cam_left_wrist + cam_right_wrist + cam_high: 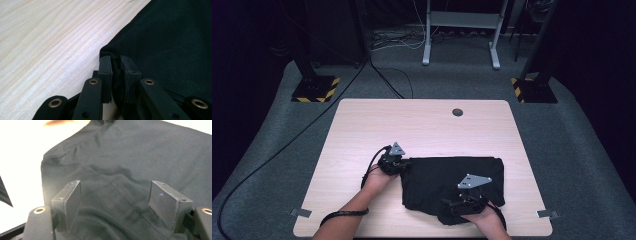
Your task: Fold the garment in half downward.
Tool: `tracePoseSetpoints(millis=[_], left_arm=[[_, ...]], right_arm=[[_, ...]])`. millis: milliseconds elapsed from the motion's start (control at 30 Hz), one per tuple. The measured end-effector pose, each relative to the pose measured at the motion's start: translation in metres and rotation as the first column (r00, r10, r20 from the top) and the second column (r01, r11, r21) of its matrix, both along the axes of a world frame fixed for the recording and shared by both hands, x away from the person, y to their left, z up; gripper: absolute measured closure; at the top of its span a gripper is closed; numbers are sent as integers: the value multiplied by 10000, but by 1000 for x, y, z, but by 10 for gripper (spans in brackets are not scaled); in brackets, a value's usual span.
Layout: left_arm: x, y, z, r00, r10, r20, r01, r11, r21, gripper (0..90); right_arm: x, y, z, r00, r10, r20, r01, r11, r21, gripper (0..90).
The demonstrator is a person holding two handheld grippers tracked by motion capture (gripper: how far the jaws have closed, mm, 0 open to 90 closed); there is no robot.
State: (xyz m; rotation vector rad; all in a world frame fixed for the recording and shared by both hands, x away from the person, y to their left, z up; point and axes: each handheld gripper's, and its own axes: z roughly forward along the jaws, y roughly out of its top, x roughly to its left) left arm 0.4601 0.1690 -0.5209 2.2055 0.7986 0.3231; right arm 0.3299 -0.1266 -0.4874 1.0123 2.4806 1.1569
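Black fabric is what we've got on the table (362,125) here: a folded dark garment (452,185) lying flat on the light wood top, toward the near right part of it, with the near edge of the cloth close to the table's front edge.

From the high view we see our left gripper (404,164) sitting right at the garment's upper left corner, hand coming in from the near side. In the left gripper view the corner of the garment (170,45) is bunched up between the two pads (105,75), which are nearly together and pinching the cloth, so that one's clamped on the fabric. The rest of the cloth spreads off to the right in that view, bare wood grain to the left.

Our right gripper (462,204) is over the near right portion of the garment. In the right gripper view its jaws stand wide apart above the cloth (120,170), with the wrinkled fabric showing between the pads (72,200) but nothing pinched. We can't tell whether the tips actually touch the cloth.
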Motion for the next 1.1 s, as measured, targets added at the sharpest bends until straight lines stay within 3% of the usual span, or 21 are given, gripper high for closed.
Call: tracePoseSetpoints(millis=[433, 1100], left_arm=[[0, -1, 1, 10000, 1, 17, -2, 9999, 118, 793], [0, -1, 1, 10000, -5, 2, 5, 9999, 130, 793]], right_arm=[[0, 35, 3, 9985, 543, 101, -545, 9982, 241, 292], [-2, 89, -5, 9941, 1084, 34, -1084, 9941, 52, 343]])
